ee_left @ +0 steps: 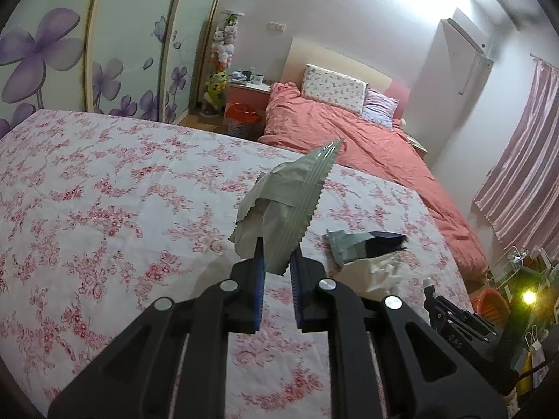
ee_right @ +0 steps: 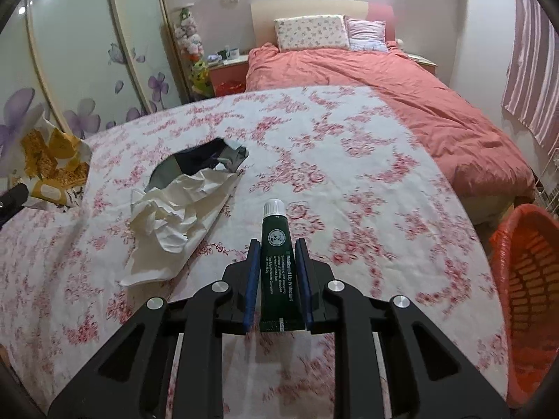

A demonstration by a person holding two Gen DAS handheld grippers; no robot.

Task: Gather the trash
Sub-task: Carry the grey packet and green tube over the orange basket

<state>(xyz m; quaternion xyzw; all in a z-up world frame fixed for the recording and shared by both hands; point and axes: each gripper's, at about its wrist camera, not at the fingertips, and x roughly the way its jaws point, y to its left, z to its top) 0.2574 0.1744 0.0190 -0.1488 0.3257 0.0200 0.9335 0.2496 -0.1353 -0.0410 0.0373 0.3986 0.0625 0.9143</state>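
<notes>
Nearest your right-hand camera, your right gripper (ee_right: 277, 256) has its blue-padded fingers (ee_right: 251, 272) on either side of a dark green lip-balm tube (ee_right: 277, 265) with a white cap, pointing away from you; the pads lie against its sides, so you are pinching it. Under it is the table's floral cloth (ee_right: 349, 181), white with pink flowers.

To the left of the tube on that cloth lies a crumpled white tissue (ee_right: 174, 216), and touching its far edge a torn dark foil wrapper (ee_right: 206, 160). At the right edge stands an orange basket (ee_right: 527, 279) lined with an orange bag, beside the table.

Your left gripper (ee_left: 276, 255) is pressed together on a silvery snack wrapper (ee_left: 290, 202) with a serrated seal edge, which stands up above the cloth, clear of it. From the right-hand view the same packet (ee_right: 52, 160) shows its yellow printed face at the far left.

Beyond the table is a bed with a coral duvet (ee_left: 367, 139) and two pillows, and a second small bin (ee_left: 241, 118) with an orange liner by the nightstand.
</notes>
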